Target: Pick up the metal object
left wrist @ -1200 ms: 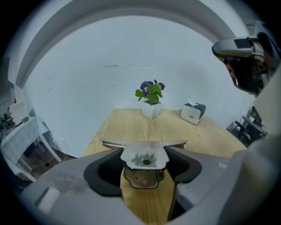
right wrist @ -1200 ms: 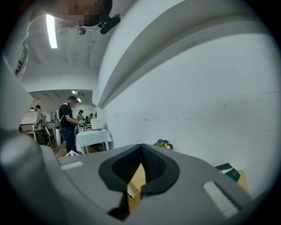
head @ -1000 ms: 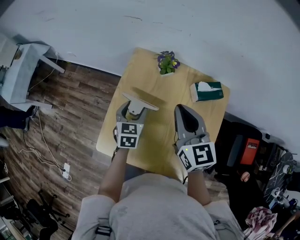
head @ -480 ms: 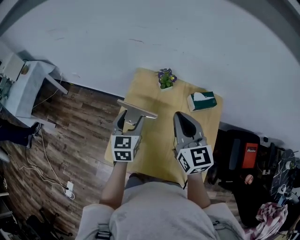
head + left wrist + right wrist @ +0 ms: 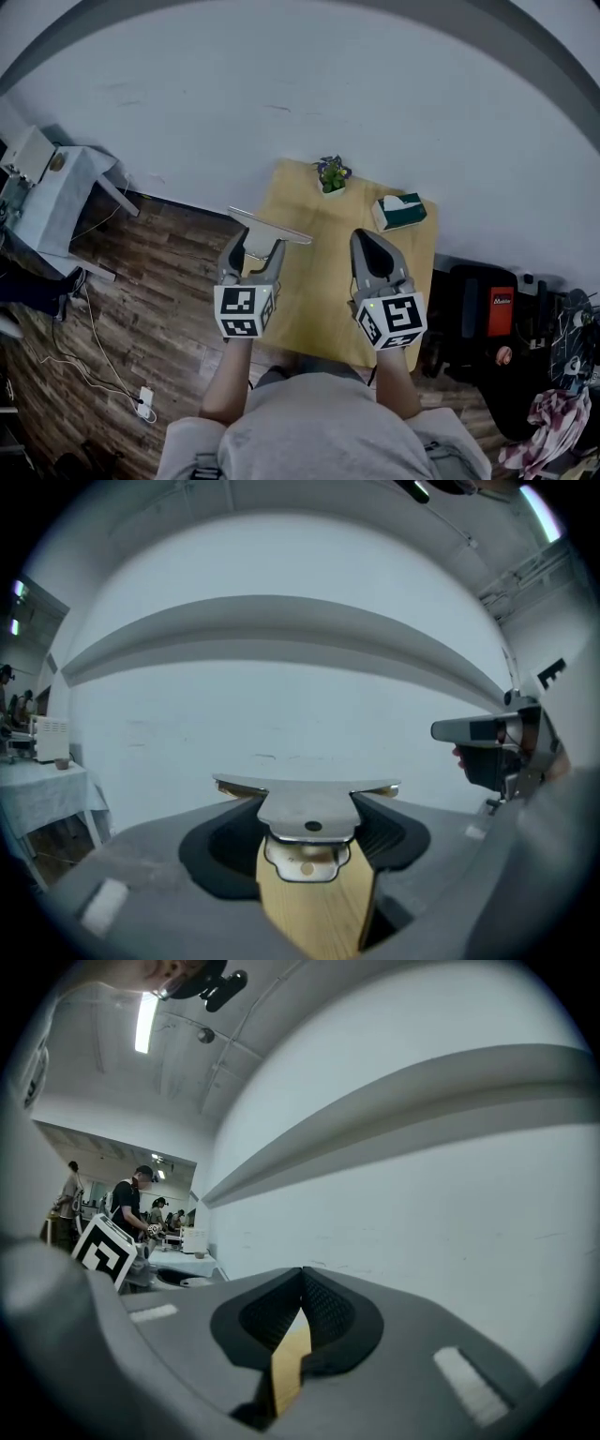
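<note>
The metal object (image 5: 270, 228) is a flat silver plate with a wide crossbar and a narrower stem (image 5: 307, 808). My left gripper (image 5: 251, 246) is shut on its stem and holds it in the air, well above the wooden table (image 5: 319, 291). In the left gripper view the crossbar lies across both fingertips, with my left gripper (image 5: 307, 834) clamped around the part below it. My right gripper (image 5: 367, 242) hangs beside it over the table's right half, shut and with nothing in it; its pads meet at the tips (image 5: 302, 1274).
A small potted plant (image 5: 330, 175) and a green tissue box (image 5: 399, 210) stand at the table's far edge by the white wall. A white side table (image 5: 52, 183) stands at the left over wood flooring. Dark furniture with a red item (image 5: 499, 309) stands at the right.
Both grippers have risen, the left one more, carrying the metal object up from just over the table. The table now looks smaller and farther below.
</note>
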A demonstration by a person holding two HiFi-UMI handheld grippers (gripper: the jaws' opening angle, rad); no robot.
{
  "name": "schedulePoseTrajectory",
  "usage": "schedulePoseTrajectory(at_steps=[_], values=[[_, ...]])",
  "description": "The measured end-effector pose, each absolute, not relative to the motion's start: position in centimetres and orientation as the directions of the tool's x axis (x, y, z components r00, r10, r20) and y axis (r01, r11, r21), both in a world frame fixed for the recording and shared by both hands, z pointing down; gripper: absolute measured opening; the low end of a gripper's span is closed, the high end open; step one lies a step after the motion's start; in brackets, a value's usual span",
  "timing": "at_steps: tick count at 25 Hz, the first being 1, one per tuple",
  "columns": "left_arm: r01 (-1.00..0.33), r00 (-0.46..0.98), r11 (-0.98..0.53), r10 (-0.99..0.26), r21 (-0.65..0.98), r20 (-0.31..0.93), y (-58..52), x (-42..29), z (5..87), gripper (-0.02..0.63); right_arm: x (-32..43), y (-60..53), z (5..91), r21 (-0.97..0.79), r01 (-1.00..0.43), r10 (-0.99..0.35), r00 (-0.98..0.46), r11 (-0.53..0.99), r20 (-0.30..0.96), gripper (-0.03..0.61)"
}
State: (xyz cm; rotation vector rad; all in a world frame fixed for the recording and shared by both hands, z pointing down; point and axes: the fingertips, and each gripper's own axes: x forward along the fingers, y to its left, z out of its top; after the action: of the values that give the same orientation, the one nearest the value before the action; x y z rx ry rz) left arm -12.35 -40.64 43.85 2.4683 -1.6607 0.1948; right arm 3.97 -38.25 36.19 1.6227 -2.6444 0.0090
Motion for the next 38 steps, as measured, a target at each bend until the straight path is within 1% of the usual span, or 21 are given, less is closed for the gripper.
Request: schedulePoseTrajectory(at_steps=[19,28,38], values=[[-0.909,0.415,-0.416,-0.908,0.009,-0.066,-32.3,-16.1,33.2,0.304,2.0,-30.0,31.8,0.064,-0.926,-0.924,-0.376,0.373,-0.064,-0.002],[-0.912,0.407,-0.411,-0.902,-0.003,-0.145,-28.3,-17.5,31.0,0.304,1.9,-26.0,30.5,0.076,-0.939,-0.933,-0.343,0.336,-0.106,-0.002],[-0.910,0.408,-0.413,-0.890,-0.020,-0.205,-25.1,-18.2,29.7,0.304,2.3,-22.7,30.0,0.088,-0.952,-0.945,-0.302,0.292,-0.130,-0.002]])
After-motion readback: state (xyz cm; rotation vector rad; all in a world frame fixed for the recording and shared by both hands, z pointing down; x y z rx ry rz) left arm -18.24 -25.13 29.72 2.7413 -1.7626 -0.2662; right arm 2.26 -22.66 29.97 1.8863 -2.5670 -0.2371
